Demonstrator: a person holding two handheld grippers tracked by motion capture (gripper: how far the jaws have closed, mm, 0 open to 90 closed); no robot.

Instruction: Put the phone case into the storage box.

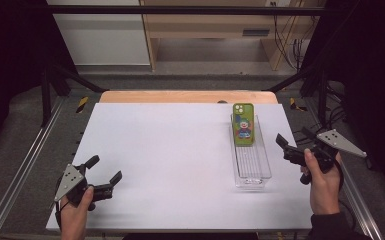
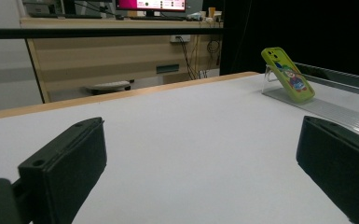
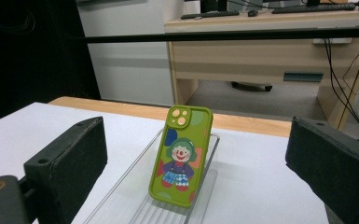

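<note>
Behind phone case (image 1: 243, 125), wooden desk (image 1: 205, 22)

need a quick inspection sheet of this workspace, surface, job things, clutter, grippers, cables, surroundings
surface: white table top, bare apart from the tray; wooden edge at the far side.
job's things: green phone with a cartoon clown on its back, leaning tilted against the far end of a clear tray.
clutter: nothing seen.
grippers: left gripper open, low over the near left of the table, nothing between its fingers. right gripper open, off the right edge of the table, aimed at the phone, not touching it.
cables: loose wires hanging by the desk behind.
surroundings: wooden desk, black frame bar, grey floor.
</note>
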